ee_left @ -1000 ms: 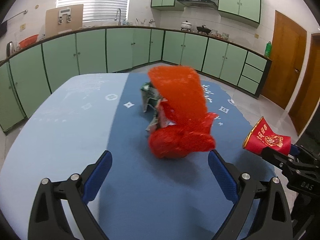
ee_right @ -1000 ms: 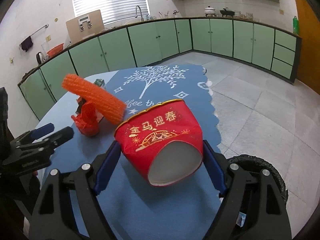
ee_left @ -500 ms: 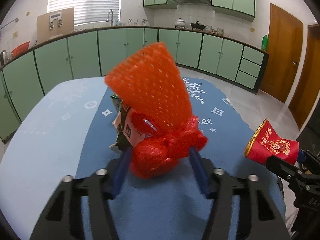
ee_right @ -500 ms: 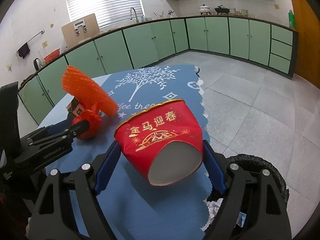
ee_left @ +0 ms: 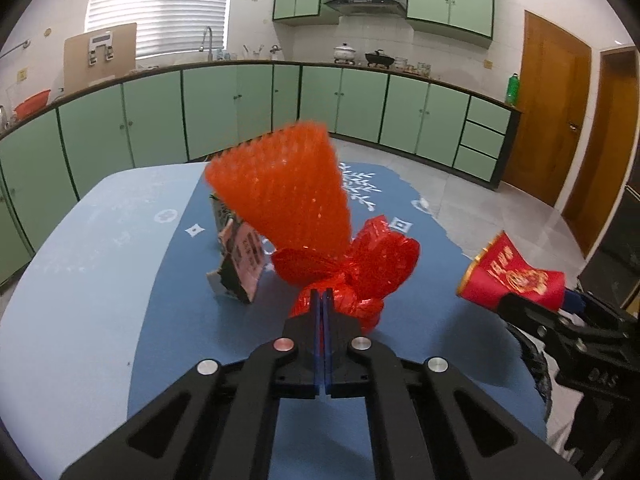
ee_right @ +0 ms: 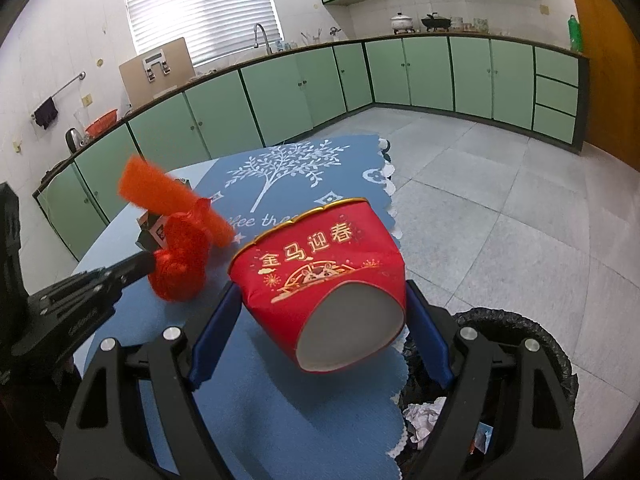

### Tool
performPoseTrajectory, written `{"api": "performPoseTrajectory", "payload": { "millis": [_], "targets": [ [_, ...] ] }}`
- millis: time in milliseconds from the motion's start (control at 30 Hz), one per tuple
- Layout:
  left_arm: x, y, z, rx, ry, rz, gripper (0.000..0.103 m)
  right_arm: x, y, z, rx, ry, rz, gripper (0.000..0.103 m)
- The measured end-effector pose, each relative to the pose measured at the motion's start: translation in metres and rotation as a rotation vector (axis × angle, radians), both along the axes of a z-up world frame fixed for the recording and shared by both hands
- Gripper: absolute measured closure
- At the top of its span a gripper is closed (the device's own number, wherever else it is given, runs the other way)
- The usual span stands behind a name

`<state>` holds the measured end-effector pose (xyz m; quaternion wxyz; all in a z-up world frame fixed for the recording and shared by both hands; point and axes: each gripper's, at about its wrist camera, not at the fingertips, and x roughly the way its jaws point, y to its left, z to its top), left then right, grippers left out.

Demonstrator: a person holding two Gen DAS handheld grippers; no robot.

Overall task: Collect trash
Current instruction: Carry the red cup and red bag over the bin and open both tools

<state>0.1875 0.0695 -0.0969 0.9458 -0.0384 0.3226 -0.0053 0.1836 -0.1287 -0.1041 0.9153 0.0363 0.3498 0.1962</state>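
Red mesh bag (ee_left: 352, 268) now pinched by just-closed left gripper (ee_left: 322, 296), right gripper (ee_right: 320, 320) still clamping red cup (ee_right: 320, 280)

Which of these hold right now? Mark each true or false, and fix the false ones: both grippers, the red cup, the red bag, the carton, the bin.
1. The left gripper is shut on the red bag. True.
2. The right gripper is empty. False: it holds the red cup between its pads.
3. The cup lies tilted, its white base toward the right wrist camera. True.
4. The carton is inside the bin. False: it lies on the table, behind the bag.
5. The bin holds nothing. False: crumpled paper shows inside it.
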Motion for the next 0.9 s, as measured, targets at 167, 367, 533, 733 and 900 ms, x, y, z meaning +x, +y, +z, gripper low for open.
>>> {"api": "performPoseTrajectory", "payload": {
  "millis": [167,367,533,733,900],
  "targets": [
    [-0.011,0.000,0.006,0.001,-0.009,-0.011,0.102,-0.006,-0.004,0.006,0.004,-0.011,-0.015,0.025],
    [-0.022,-0.002,0.013,-0.011,-0.016,-0.015,0.102,-0.017,-0.012,0.019,0.014,-0.039,-0.031,0.025],
    [-0.039,-0.012,0.024,-0.023,-0.040,-0.058,0.102,-0.029,-0.020,0.032,0.020,-0.068,-0.038,0.025],
    [-0.059,-0.026,0.039,-0.041,-0.072,-0.110,0.102,-0.044,-0.034,0.046,0.026,-0.102,-0.062,0.025],
    [-0.069,-0.038,0.046,-0.051,-0.088,-0.134,0.102,-0.055,-0.048,0.052,0.022,-0.111,-0.089,0.025]
  ]
}}
